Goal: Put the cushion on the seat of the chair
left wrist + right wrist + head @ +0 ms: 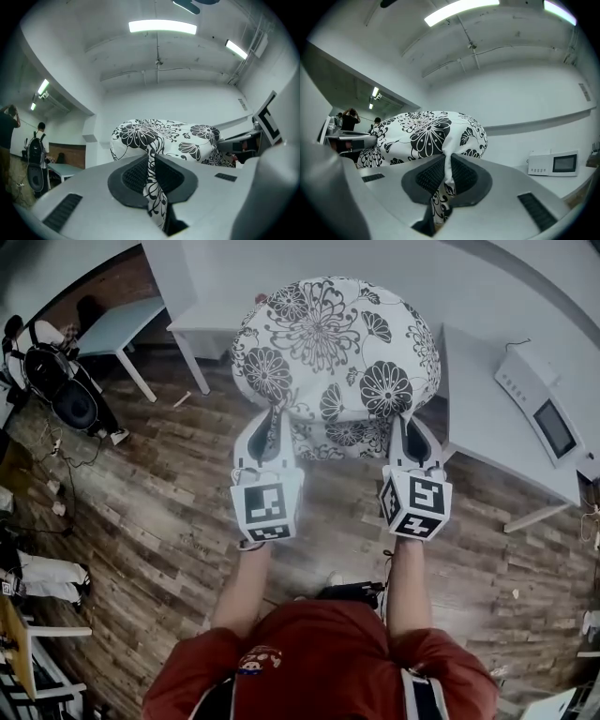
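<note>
A round white cushion point(336, 362) with black flower print is held up in the air over the wooden floor. My left gripper point(273, 418) is shut on its near left edge, and the fabric point(152, 178) is pinched between the black pads. My right gripper point(407, 427) is shut on the near right edge, with fabric point(446, 173) squeezed between its pads. The cushion point(161, 140) bulges up beyond the jaws in both gripper views. No chair seat is identifiable in any view.
White tables stand at the left back point(117, 329), behind the cushion point(202, 320) and at the right point(497, 423), the last one carrying a white microwave point(546, 413). A backpack point(56, 381) lies at the far left. People stand in the background point(35, 154).
</note>
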Demonstrator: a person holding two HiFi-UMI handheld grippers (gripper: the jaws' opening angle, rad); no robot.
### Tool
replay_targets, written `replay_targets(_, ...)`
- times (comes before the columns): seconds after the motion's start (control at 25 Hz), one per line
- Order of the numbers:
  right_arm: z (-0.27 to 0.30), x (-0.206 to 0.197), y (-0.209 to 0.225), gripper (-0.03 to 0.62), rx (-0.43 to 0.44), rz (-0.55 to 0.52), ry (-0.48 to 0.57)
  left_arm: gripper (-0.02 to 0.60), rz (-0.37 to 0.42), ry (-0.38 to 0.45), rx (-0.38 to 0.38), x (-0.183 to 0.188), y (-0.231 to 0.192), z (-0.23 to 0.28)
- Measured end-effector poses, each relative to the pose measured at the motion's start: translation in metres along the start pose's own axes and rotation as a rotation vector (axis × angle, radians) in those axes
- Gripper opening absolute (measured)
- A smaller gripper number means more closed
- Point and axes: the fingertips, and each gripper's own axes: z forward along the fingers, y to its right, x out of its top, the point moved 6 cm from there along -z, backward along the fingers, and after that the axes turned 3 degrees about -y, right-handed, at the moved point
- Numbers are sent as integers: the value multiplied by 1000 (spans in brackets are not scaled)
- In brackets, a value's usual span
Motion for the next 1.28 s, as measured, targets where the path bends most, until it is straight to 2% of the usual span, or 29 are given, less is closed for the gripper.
replay_targets(0.52,-13,8,1,48,14,-48,53,46,-8,35,29,0,7,-11)
replay_targets(1.28,-5,11,9,48,48,-69,50,45,-40,17,68,-3,13,-8)
